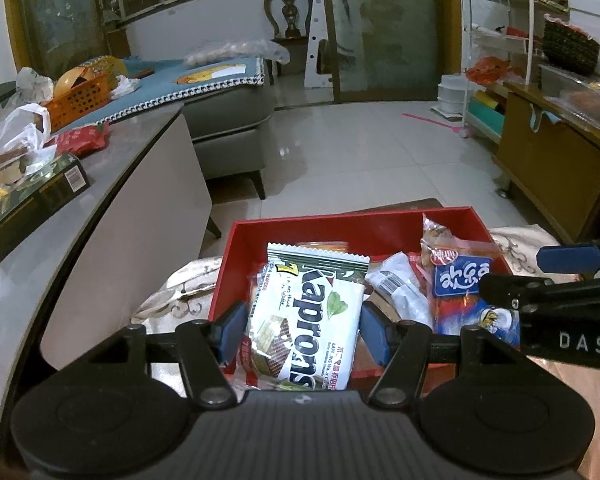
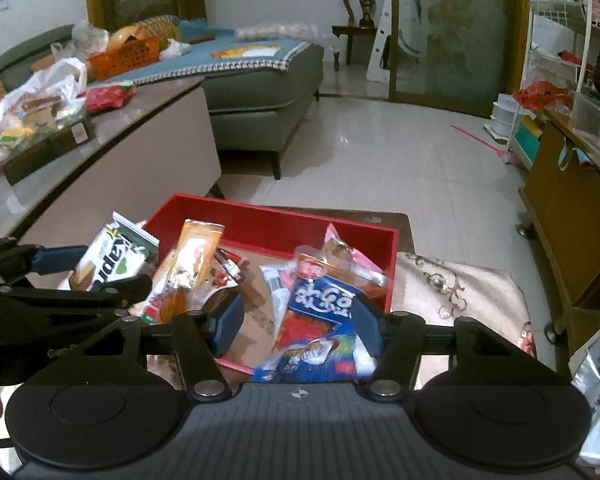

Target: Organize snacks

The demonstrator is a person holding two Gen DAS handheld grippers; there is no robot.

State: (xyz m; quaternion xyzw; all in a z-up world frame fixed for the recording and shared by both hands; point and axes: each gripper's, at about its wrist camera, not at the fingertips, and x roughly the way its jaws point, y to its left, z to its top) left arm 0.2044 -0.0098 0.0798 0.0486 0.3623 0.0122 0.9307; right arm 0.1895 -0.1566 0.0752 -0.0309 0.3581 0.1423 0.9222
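Left claw (image 1: 302, 326) is clamping the white wafer pack (image 1: 300, 312) low centre of the left view, hanging over the near left part of the red box (image 1: 340, 224). Right claw (image 2: 298, 322) is sitting around the blue-red snack bag (image 2: 320, 332) at the box's near right edge; pads look touching, full clench unclear. Risk: bag is slippery and bulgy, likely slipping out or snagging neighbouring packets; both claws crowding, could be colliding.
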